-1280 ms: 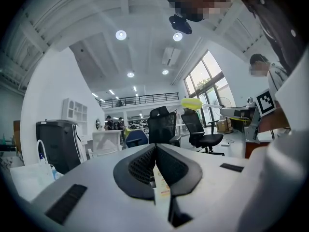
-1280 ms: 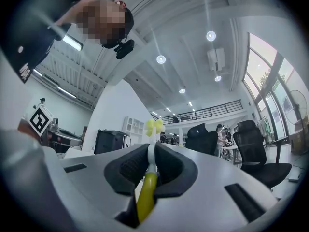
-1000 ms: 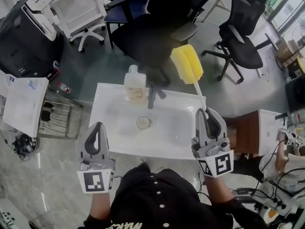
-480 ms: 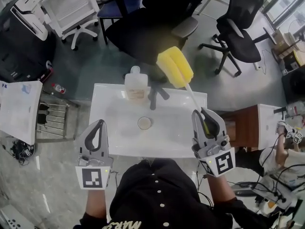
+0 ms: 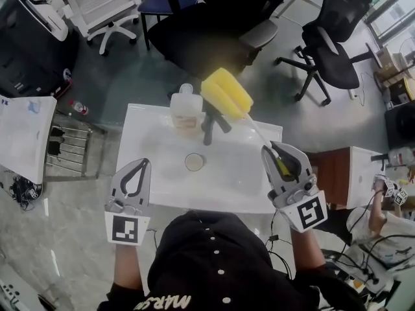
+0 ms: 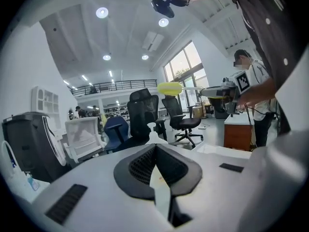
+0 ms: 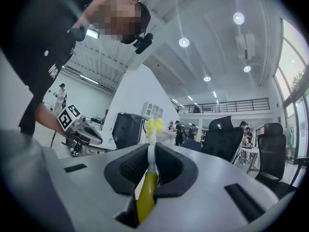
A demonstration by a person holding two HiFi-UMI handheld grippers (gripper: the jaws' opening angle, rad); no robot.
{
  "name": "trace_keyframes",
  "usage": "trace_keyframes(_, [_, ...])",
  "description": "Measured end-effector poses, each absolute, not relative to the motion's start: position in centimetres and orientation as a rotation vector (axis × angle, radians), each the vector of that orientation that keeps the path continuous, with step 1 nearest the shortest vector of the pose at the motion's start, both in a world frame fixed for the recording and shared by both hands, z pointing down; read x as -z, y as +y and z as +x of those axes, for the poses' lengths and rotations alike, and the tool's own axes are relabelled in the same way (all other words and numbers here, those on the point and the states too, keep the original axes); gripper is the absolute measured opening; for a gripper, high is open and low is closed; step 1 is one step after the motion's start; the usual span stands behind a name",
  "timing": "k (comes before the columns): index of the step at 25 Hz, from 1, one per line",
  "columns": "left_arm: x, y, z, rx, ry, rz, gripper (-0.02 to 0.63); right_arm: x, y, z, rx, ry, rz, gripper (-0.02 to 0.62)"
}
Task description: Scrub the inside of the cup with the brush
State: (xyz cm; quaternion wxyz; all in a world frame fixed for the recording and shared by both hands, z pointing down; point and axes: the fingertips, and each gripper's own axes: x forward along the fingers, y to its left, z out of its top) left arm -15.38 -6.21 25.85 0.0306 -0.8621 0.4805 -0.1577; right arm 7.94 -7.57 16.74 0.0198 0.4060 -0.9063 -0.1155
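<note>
Our right tool [image 5: 279, 155] grips the sponge brush [image 5: 225, 94]. Our left tool [image 5: 142, 164] is closed and empty. The cup [image 5: 194, 162] is untouched, so we judge scrubbing not yet begun.

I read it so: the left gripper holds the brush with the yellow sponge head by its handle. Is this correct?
Not quite. It is the right gripper that holds the brush with the yellow sponge head by its handle; the right gripper view shows the jaws closed on it. The left gripper is shut and empty.
</note>
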Motion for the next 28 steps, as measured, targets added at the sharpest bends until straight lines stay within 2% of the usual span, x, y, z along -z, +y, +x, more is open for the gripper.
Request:
trace_keyframes(12, [-34.9,-8.1,-13.4,0.679,1.383,-2.763,0.026,-23.2,-8.5,7.9,0.225,-2.784,1.031,0.049])
trace_keyframes(28, [-53.0,-8.2,-9.6,1.089,0.793,-2.873,0.028,-39.6,-5.4,5.7,0.214,-2.502,0.417,0.049])
